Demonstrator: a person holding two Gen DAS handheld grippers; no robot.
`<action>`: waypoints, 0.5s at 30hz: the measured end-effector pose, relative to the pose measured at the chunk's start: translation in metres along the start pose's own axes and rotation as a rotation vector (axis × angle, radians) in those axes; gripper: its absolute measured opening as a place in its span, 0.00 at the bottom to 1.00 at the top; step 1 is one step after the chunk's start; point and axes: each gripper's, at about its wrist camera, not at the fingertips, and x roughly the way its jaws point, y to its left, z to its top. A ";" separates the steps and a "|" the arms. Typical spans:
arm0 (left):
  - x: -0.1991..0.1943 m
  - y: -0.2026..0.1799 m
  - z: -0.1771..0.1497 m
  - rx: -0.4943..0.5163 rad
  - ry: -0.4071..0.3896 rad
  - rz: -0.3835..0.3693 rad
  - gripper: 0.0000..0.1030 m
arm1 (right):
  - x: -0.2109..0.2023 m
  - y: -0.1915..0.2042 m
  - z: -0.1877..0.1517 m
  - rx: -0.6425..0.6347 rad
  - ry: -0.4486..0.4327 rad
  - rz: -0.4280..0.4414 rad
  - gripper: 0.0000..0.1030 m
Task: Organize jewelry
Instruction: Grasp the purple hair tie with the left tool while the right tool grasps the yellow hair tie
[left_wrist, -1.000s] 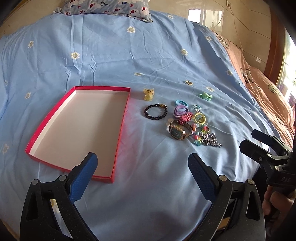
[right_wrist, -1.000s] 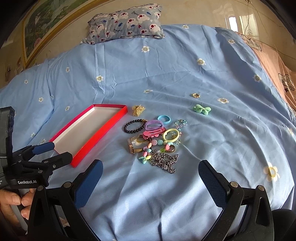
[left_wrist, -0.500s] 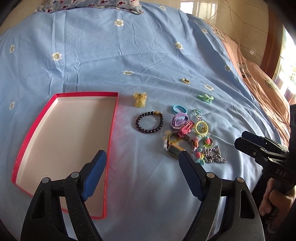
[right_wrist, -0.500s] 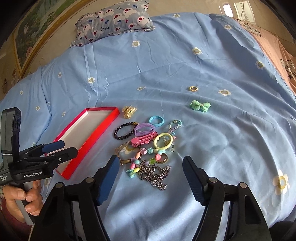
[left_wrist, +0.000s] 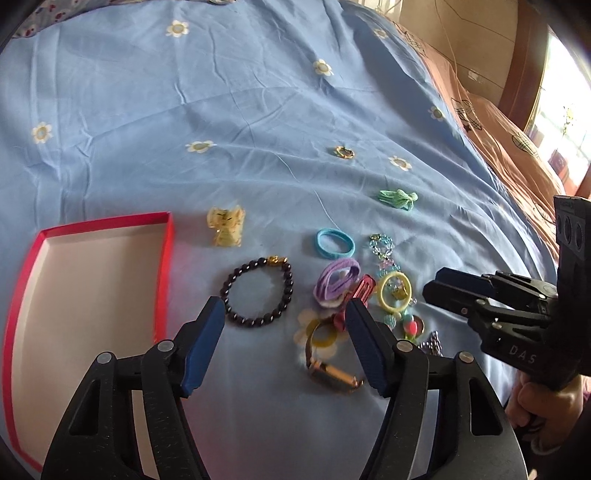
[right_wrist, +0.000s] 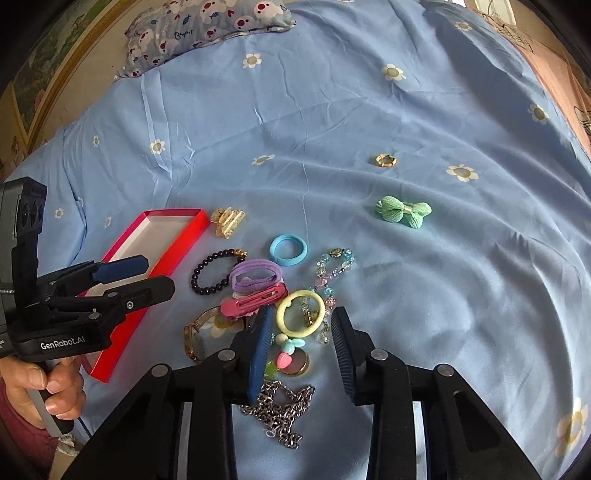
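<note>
Jewelry pile lies on blue bedsheet (right_wrist: 406, 122), right of empty red tray (left_wrist: 162, 266). Left gripper (left_wrist: 286, 339) closing over gold watch (left_wrist: 328, 363), nothing pinched. Right gripper (right_wrist: 299, 343) closing above silver chain (right_wrist: 280, 410), empty. Chain: limp, slippery; pinch a bunched part.

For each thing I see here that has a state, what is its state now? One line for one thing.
red box: lidless, nothing in it
left tongs: closing, gripping nothing
right tongs: closing, gripping nothing
black bead bracelet: clasp closed, flat on sheet
pink hair clip: closed, lying over the pile
silver chain: bunched in a heap
watch: band curled, on its side
</note>
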 end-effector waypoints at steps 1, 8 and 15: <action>0.005 0.000 0.003 0.003 0.007 -0.009 0.63 | 0.004 -0.001 0.001 -0.002 0.011 -0.006 0.29; 0.038 -0.006 0.014 0.026 0.059 -0.066 0.56 | 0.028 -0.006 0.005 -0.002 0.067 -0.014 0.17; 0.065 -0.009 0.015 0.037 0.120 -0.139 0.16 | 0.033 -0.008 0.002 0.004 0.080 -0.015 0.02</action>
